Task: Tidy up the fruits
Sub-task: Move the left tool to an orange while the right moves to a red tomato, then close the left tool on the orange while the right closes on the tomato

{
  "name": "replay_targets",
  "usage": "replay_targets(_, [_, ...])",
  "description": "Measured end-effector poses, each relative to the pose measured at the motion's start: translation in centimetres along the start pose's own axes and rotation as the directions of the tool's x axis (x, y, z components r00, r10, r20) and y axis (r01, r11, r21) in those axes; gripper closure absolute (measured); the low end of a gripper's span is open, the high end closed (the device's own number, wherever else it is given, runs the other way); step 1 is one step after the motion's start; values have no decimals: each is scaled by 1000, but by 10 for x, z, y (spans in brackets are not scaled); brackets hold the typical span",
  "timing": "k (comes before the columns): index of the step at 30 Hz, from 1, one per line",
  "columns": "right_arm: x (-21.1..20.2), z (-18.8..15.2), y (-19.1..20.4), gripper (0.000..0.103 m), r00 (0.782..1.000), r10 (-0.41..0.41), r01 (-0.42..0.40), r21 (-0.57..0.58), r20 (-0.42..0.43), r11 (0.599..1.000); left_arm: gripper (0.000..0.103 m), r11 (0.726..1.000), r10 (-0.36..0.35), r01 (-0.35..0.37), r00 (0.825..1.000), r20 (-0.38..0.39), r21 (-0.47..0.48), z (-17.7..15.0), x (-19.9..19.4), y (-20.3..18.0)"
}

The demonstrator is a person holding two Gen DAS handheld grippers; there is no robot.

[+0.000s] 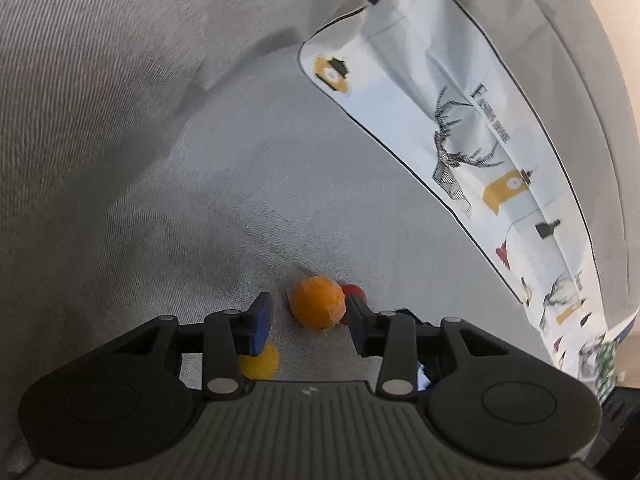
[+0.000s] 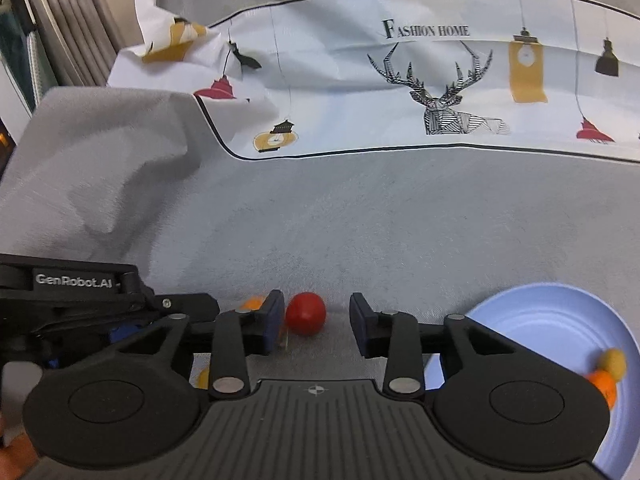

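Grey cloth (image 2: 400, 220), red fruit (image 2: 305, 313) between spread right tool (image 2: 316, 320), orange fruit (image 1: 317, 301) between spread left tool (image 1: 310, 320)

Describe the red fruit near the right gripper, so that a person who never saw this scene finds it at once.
Start at the grey cloth that covers the surface, below the printed deer cloth. To the left of the blue plate, the right gripper stands open, and the red fruit lies just ahead of its left finger. It is the only red fruit; the orange fruit beside it is bigger.
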State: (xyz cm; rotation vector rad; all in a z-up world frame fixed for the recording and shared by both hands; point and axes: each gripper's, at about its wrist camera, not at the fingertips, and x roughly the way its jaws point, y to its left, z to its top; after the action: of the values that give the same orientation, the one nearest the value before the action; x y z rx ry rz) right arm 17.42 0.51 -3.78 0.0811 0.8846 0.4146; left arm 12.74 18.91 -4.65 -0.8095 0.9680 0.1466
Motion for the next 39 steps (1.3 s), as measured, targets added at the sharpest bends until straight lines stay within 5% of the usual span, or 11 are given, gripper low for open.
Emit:
replay_targets(15, [55, -5, -5, 64, 994, 34, -34, -6, -99, 999, 59, 1000, 0, 0, 1000, 16, -13, 4, 8, -5])
replay_targets(17, [54, -6, -2, 73, 994, 41, -44, -27, -102, 999, 59, 1000, 2, -2, 1000, 18, -11, 4, 8, -5])
replay_targets(28, [16, -9, -22, 74, 994, 7, -10, -23, -111, 1000, 54, 1000, 14, -14, 1000, -25, 8, 0, 21, -10])
replay_targets(39, [-23, -36, -2, 74, 989, 8, -34, -173, -146, 984, 57, 989, 82, -74, 995, -53, 129, -7, 45, -31])
